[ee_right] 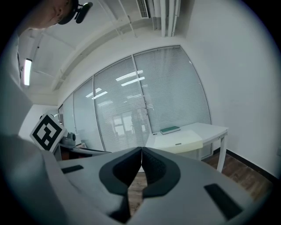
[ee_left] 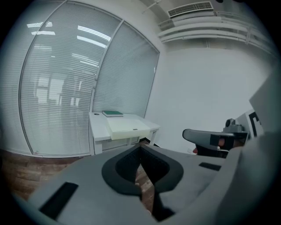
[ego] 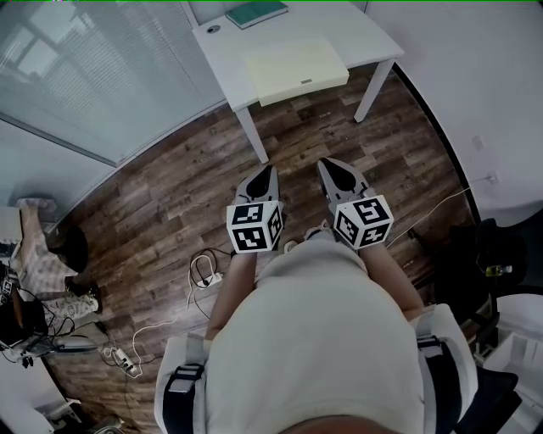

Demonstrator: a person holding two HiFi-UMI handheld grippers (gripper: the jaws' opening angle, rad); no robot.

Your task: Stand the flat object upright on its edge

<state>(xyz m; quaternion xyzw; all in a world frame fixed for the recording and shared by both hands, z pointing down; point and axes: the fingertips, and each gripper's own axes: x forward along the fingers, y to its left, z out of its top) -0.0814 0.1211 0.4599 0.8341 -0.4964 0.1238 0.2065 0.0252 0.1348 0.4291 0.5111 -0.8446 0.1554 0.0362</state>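
Note:
A green book lies flat at the far edge of a white table, beside a pale yellow mat. The book and mat also show in the left gripper view, and the book in the right gripper view. My left gripper and right gripper hang side by side over the wood floor, well short of the table. Both are shut with nothing between their jaws, as their own views show: left gripper, right gripper.
Glass partitions with blinds run along the left. White cables and a power strip lie on the floor at lower left. A dark chair stands at the right, near the white wall.

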